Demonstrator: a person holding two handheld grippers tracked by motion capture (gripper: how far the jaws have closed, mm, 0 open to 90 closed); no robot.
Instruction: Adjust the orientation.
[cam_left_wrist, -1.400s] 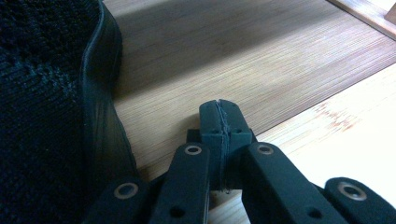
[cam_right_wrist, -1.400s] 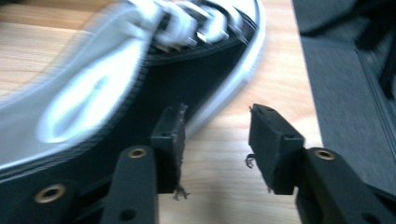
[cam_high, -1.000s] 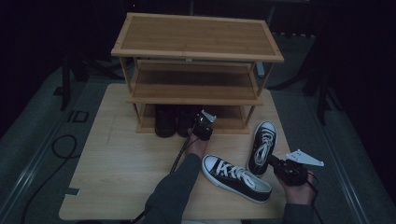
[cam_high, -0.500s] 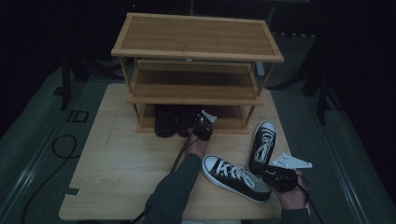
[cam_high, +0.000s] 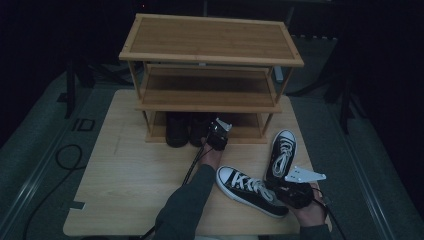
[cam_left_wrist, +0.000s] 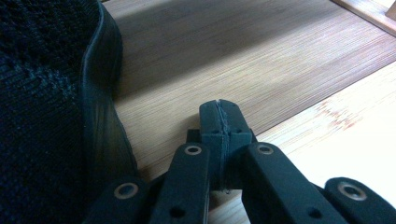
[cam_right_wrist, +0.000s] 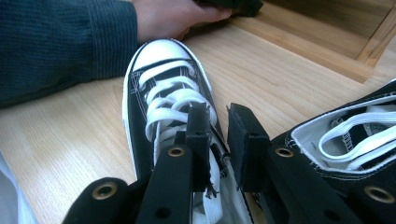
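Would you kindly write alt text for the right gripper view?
The right gripper, jaws slightly apart, straddles the collar of a black-and-white sneaker lying on the wooden table; a second sneaker lies at right.

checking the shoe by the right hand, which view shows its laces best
The right gripper view: the shoe runs up the frame, white laces and toe cap close and sharp. The high view shows the whole shoe lying on the table, but small and dim. The left gripper view faces the shelf board instead.
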